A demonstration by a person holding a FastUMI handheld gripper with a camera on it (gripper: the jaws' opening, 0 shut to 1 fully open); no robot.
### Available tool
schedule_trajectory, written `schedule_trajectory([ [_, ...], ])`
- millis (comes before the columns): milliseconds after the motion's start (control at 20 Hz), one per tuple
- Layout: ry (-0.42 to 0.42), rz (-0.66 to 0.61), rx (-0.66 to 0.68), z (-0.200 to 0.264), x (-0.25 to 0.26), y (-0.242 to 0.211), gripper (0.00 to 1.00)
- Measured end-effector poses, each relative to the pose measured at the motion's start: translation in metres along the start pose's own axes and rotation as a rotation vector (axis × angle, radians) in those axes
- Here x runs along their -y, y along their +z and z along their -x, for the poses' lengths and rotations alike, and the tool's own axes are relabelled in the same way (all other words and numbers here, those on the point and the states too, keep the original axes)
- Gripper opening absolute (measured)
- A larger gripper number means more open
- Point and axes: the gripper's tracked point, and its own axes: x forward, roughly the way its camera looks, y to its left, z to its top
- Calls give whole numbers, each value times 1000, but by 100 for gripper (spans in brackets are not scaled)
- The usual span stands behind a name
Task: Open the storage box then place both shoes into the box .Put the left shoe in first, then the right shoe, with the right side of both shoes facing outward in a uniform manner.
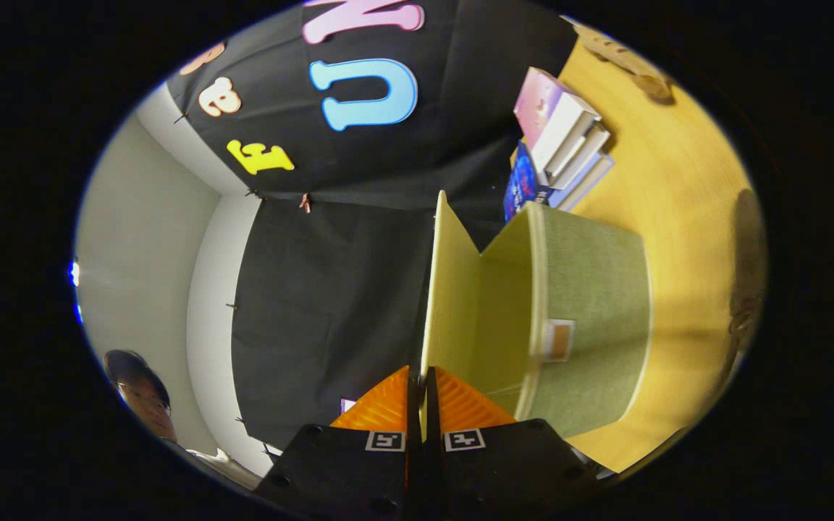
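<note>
Gripper [420, 376] clenched on the free edge of the lid [449, 289], both fingers pressing it, flap running straight ahead from the tips and hinged to the storage box [591, 318] mid-table [685, 217], books [562, 137] beyond.

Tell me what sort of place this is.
Likely a staged recording booth: black cloth wall, wooden table with books and a green box, whose lid the hand-held gripper pinches.

fingers [460, 405]: I see ribbed, wedge-shaped pads
gripper [420, 405]: black body, round screw holes
markings: one square black-and-white tag on each finger base
person [143, 394]: glasses, light top
</note>
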Motion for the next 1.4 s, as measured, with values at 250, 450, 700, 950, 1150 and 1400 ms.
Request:
schedule_trajectory([
  [250,6,136,-52,-60,-59,-11,6],
  [450,0,218,-104,-110,-80,-30,7],
  [700,5,274,-129,-162,-87,-50,7],
  [950,-17,273,-132,-201,-78,-62,7],
  [1150,-50,309,-159,-214,-65,-78,14],
  [1400,-96,352,-149,-214,-53,-77,48],
])
